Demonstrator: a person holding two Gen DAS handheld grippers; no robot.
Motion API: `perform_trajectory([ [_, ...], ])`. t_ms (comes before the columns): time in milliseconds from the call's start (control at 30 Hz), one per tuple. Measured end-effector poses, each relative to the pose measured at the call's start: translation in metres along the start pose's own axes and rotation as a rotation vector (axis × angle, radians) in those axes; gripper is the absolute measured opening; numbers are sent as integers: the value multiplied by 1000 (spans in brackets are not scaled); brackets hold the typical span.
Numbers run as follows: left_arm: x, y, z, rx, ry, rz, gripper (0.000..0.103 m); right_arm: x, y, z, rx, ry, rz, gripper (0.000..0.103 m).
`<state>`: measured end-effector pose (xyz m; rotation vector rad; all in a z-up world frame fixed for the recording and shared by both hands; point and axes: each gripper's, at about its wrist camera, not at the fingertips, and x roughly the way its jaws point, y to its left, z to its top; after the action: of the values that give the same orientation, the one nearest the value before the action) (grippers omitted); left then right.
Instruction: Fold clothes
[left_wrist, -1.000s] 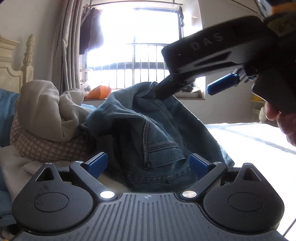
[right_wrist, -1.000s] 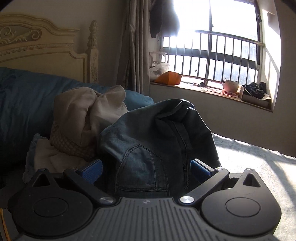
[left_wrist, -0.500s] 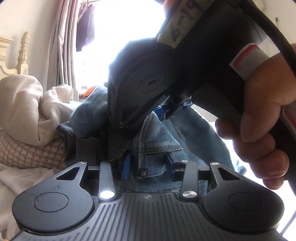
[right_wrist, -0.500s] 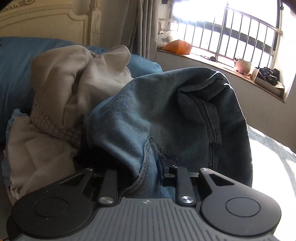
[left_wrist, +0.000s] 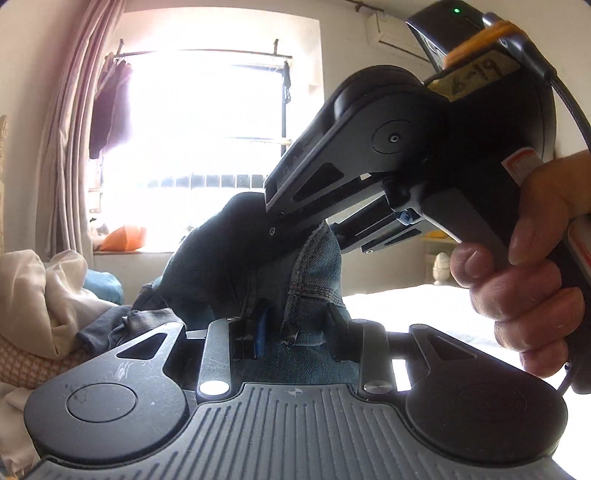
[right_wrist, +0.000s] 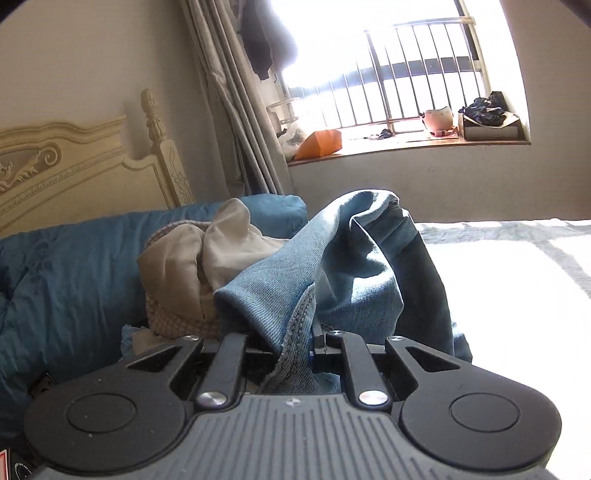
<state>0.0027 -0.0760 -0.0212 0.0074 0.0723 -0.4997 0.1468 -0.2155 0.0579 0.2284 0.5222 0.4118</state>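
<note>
Both grippers clamp the jeans (right_wrist: 332, 266), lifted above the bed (right_wrist: 517, 266): the left gripper (left_wrist: 295, 325) pinches a denim fold, the right gripper (right_wrist: 295, 347) a seamed edge, both jaws having just been closing. At one o'clock, handwritten tape (left_wrist: 484, 72) on the right tool is illegible.

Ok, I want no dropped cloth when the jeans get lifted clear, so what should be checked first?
1. Left tongs clamped on the blue denim jeans: ok.
2. Right tongs clamped on denim: ok.
3. Jeans free of the beige crumpled garment: cannot tell.
4. Sunlit white bedspread open for laying out: ok.
5. Which part of the jeans each grip holds: cannot tell.
</note>
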Motion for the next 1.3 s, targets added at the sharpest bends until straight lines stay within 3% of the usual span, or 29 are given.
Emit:
perform_trajectory([
  [167, -56, -52, 24, 17, 4, -154, 30, -96, -4, -20, 116, -46, 38, 14],
  [233, -80, -71, 36, 41, 12, -220, 31, -136, -15, -35, 227, -78, 62, 14],
  [333, -100, -97, 35, 26, 87, -333, 32, -181, -47, -67, 422, -112, 72, 14],
  [433, -87, -105, 12, 55, 222, -412, 35, -204, -87, -111, 606, -101, 33, 14],
  [600, -72, -83, -22, -2, 450, -455, 38, -208, -180, -200, 1007, -54, -73, 14],
  [700, -71, -67, -34, -29, 547, -428, 42, -222, -217, -235, 1118, -85, -150, 16],
  [767, -72, -63, -41, -40, 620, -414, 45, -231, -240, -258, 1187, -105, -204, 25],
  [833, -69, -60, -48, -56, 690, -414, 51, -240, -248, -264, 1192, -104, -262, 44],
  [900, -55, -56, -56, -70, 730, -409, 51, -253, -249, -264, 1151, -105, -347, 53],
  [1000, -47, -61, -66, -56, 737, -430, 51, -273, -243, -258, 1060, -105, -433, 56],
  [1067, -49, -70, -66, -23, 722, -489, 52, -284, -229, -250, 973, -87, -437, 57],
  [1133, -48, -76, -71, 3, 740, -540, 60, -290, -205, -231, 825, -27, -444, 60],
  [1233, -46, -81, -80, 21, 770, -594, 60, -280, -164, -206, 542, 65, -450, 65],
  [1300, -45, -79, -86, 3, 788, -598, 60, -263, -126, -192, 296, 152, -404, 70],
])
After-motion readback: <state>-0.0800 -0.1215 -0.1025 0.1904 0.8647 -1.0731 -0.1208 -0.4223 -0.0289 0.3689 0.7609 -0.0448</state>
